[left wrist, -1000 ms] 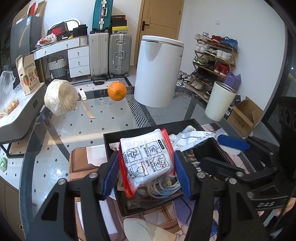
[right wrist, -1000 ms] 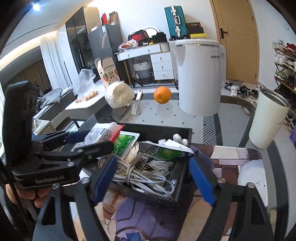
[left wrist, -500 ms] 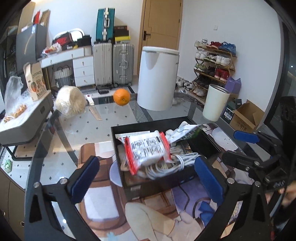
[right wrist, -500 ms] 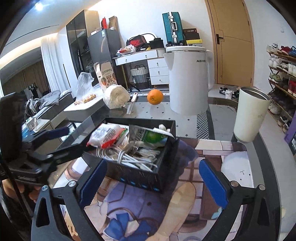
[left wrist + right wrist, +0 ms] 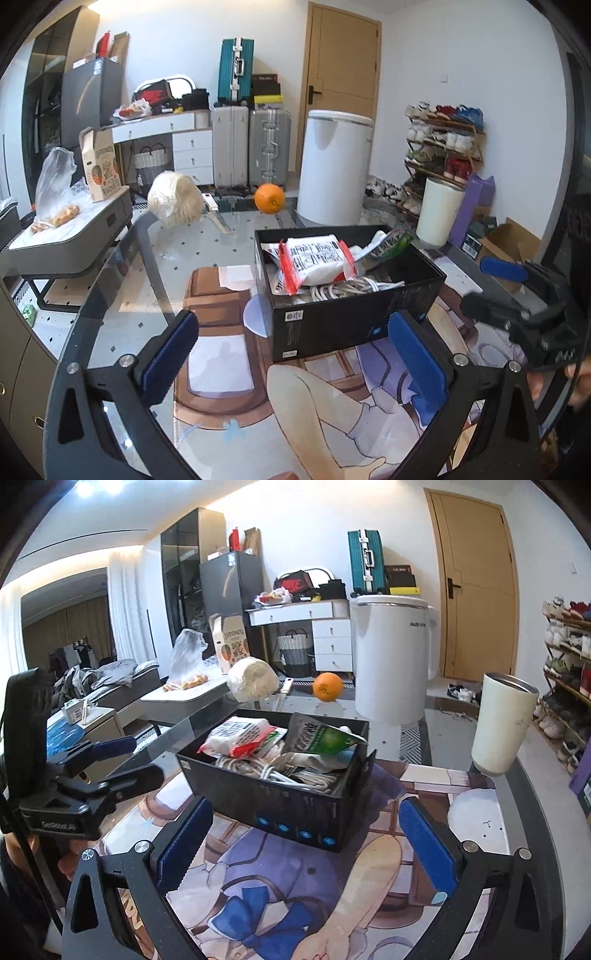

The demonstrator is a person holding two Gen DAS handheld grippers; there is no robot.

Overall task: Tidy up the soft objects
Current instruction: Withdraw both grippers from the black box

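Note:
A black box [image 5: 343, 321] [image 5: 280, 805] stands on a printed mat on the glass table. In it lie a white packet with red edges [image 5: 317, 258] [image 5: 240, 734], a green-and-white packet [image 5: 395, 242] [image 5: 325, 738] and a coil of white cable [image 5: 347, 288] [image 5: 273, 771]. My left gripper [image 5: 295, 354] is open and empty, back from the box's near side. My right gripper [image 5: 303, 842] is open and empty, also back from the box. Each gripper shows in the other's view, the right [image 5: 517, 295] and the left [image 5: 96, 771].
An orange [image 5: 269, 198] [image 5: 327, 686], a wrapped pale bundle [image 5: 175, 205] [image 5: 253, 679] and a knife [image 5: 218, 216] lie at the table's far side. A white kettle [image 5: 391, 657] and a cream tumbler [image 5: 502, 723] [image 5: 441, 210] stand to the right.
My left gripper has let go of the red-edged packet, which now lies in the box, and has opened and drawn back. My right gripper has also drawn back from the box.

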